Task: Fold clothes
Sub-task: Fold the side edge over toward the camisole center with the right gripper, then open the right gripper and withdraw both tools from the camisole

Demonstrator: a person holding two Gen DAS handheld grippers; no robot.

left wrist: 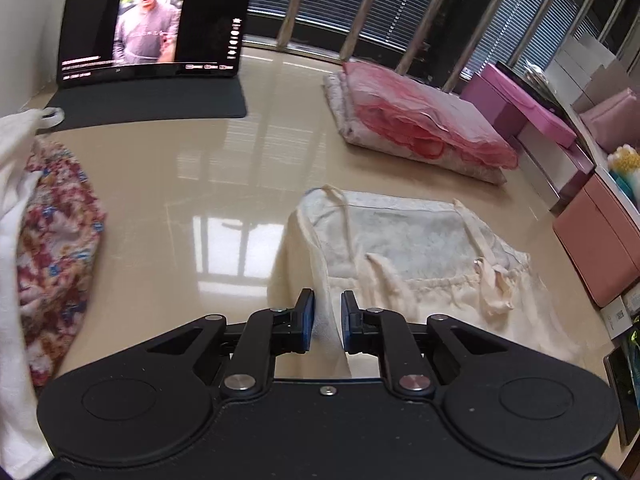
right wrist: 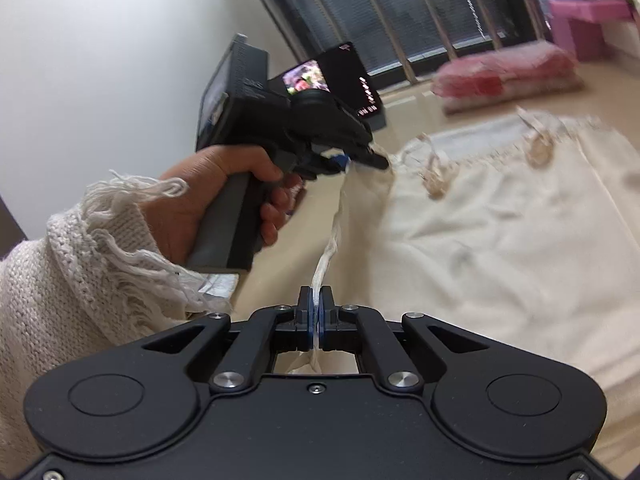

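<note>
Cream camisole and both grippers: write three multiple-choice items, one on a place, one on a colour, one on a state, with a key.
1. Where does the folded pink garment lie relative to the cream camisole?
A. Beyond it, toward the window bars
B. Underneath it
C. On a chair

2. What colour are the pads of the left gripper?
A. Red
B. Yellow
C. Blue

3. How is the right gripper?
A. Open and empty
B. Shut on the camisole's edge
C. Shut on a hanger

Key: 1 A, the left wrist view shows it farther up the table, near the bars. 2 C, blue strips line both fingers. 3 B, a thin band of cream cloth is pinched between its closed pads.
</note>
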